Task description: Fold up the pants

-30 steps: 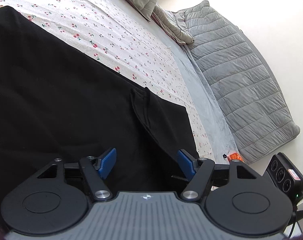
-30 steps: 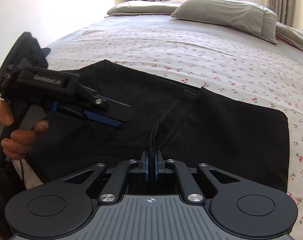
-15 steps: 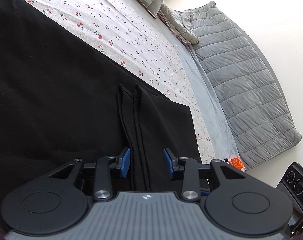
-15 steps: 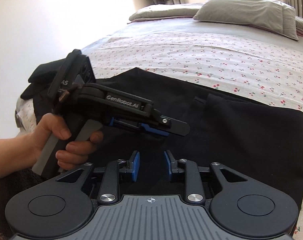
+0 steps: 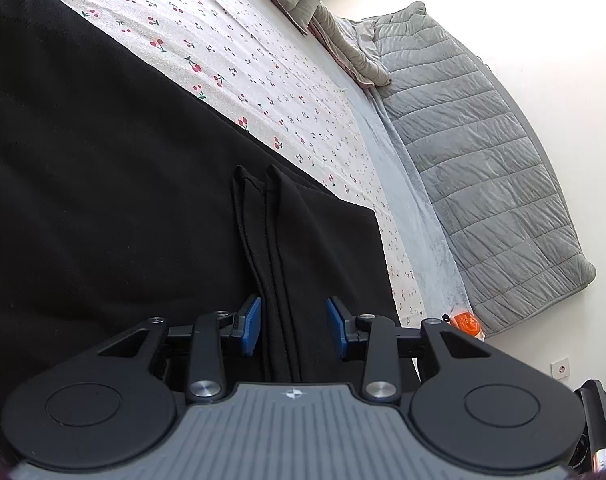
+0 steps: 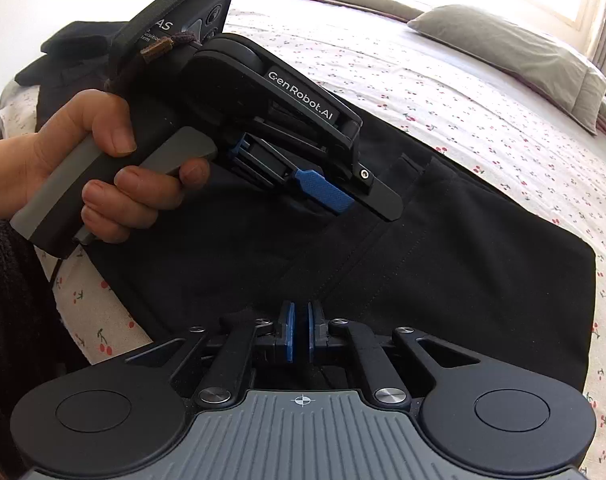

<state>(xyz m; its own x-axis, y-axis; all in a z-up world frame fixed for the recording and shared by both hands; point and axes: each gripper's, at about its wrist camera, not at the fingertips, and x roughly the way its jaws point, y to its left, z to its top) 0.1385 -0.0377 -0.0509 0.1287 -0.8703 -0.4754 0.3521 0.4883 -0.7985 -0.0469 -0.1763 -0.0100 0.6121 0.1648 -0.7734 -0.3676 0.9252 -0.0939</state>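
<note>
- The black pants (image 5: 103, 200) lie spread flat on the bed, covering the near part of the cherry-print sheet (image 5: 231, 48); in the right wrist view the same pants (image 6: 443, 264) reach the sheet's near edge.
- I see a raised ridge of doubled fabric (image 5: 271, 248) with stitched seams running from the pants' middle toward the left hand-held gripper (image 5: 294, 328).
- That left hand-held gripper stands partly spread, its blue pads (image 5: 250, 325) on either side of the ridge; the left pad is just beside the cloth, the right pad stands clear. I judge it released, not clamping.
- From the right wrist view, a hand (image 6: 91, 168) grips the left tool's grey handle, a finger on the trigger; its tip hangs just above the pants.
- The right hand-held gripper (image 6: 299, 332) is closing, its pads nearly touching, at the pants' near hem. Whether cloth is pinched between them I cannot tell.
- Grey pillows (image 6: 515, 52) sit at the head of the bed.
- A grey quilted blanket (image 5: 483, 152) hangs along the bed's far side against the wall.
- A small orange object (image 5: 465, 322) lies on the floor beneath the blanket's lower edge, near a wall socket (image 5: 559, 369).
</note>
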